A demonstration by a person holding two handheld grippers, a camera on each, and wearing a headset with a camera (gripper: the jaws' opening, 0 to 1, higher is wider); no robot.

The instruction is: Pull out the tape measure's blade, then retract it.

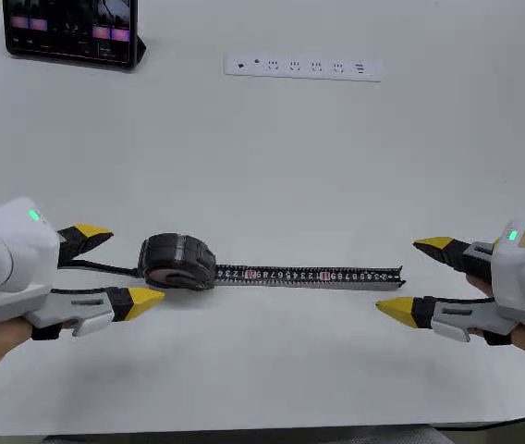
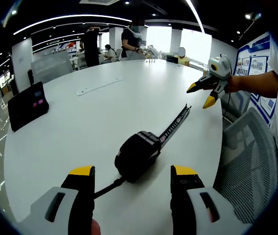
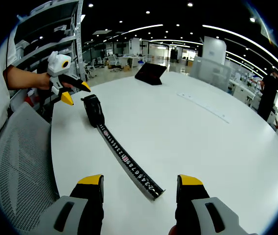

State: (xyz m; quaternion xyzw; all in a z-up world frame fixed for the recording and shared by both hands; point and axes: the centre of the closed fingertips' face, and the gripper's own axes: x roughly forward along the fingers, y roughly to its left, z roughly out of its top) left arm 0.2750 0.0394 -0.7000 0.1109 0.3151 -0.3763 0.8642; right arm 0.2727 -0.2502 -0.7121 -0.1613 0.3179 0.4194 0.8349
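The tape measure (image 1: 177, 262), a black case lying on its side, sat near the front edge of the white tabletop (image 1: 244, 157), left of the middle. Its blade (image 1: 309, 276) was drawn out flat along the tabletop toward the right, roughly parallel to that front edge, with the printed numbers facing up. A thin black strap (image 1: 96, 268) ran from the case back toward the left. The left tongs (image 1: 131, 265) were spread wide and gripped nothing. Their yellow tips stood just short of the case, one on either side of the strap, and in the left gripper view a gap showed between the tips and the case. The right tongs (image 1: 401, 275) were likewise spread apart and empty. The blade's free end lay in the gap between their yellow tips, and in the right gripper view neither tip touched it. Toward the far edge of the tabletop a white power strip (image 1: 302, 67) lay flat, well apart from the tape measure. A dark tablet (image 1: 70, 30) stood propped near the far left corner, its screen showing pink and purple patches. In the left gripper view a grey mesh chair (image 2: 249, 147) stood just off the tabletop's edge, below the hand that held the right tongs.
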